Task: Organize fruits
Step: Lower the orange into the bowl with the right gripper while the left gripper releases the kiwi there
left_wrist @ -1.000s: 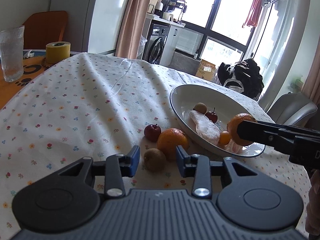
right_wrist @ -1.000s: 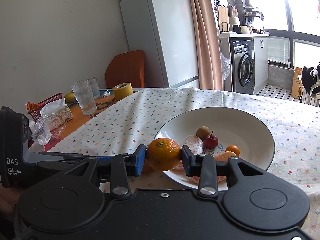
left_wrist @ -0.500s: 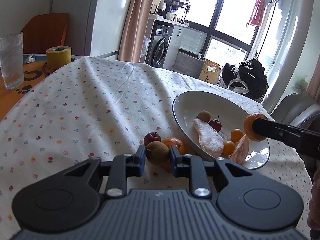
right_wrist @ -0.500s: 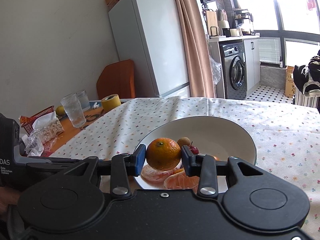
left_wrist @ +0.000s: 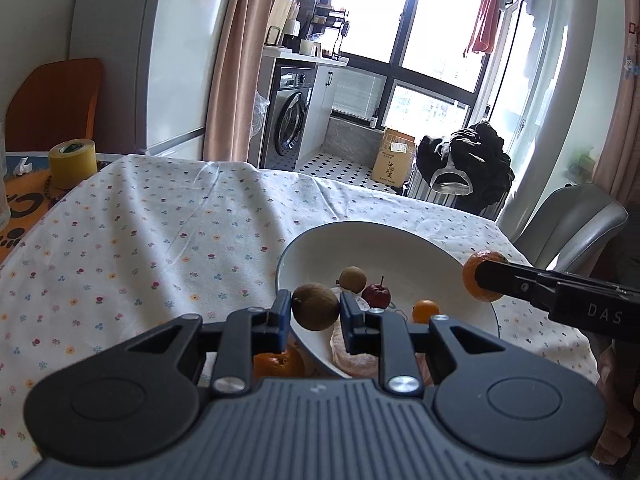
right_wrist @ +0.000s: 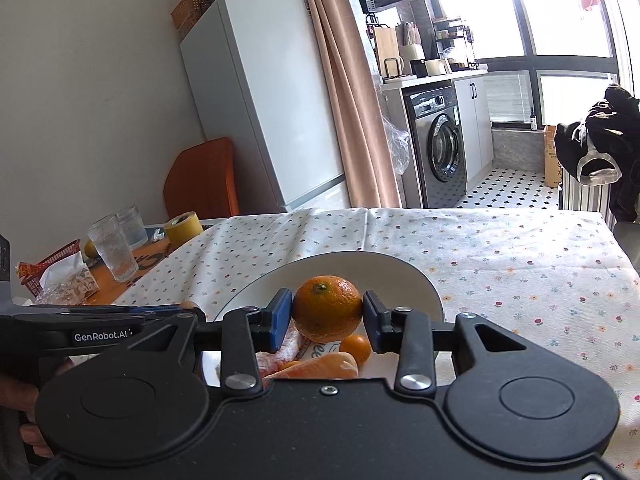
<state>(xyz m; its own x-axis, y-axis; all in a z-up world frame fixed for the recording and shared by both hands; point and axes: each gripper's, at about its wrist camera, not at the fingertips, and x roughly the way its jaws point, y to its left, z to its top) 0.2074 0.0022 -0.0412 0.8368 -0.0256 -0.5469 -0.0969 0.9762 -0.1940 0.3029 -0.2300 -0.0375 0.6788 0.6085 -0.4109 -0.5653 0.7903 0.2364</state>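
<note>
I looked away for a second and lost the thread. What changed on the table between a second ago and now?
The left hand-held gripper closed on the brown fruit and lifted it from the cloth up to the bowl. The right hand-held gripper carried its orange over the bowl, still clamped. Bowl, its fruit and the other orange stayed put.

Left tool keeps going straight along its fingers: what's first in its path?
Likely the white bowl: the left tool, shut on a brown fruit, points over the near rim toward the small brown fruit inside. Depth unclear.
</note>
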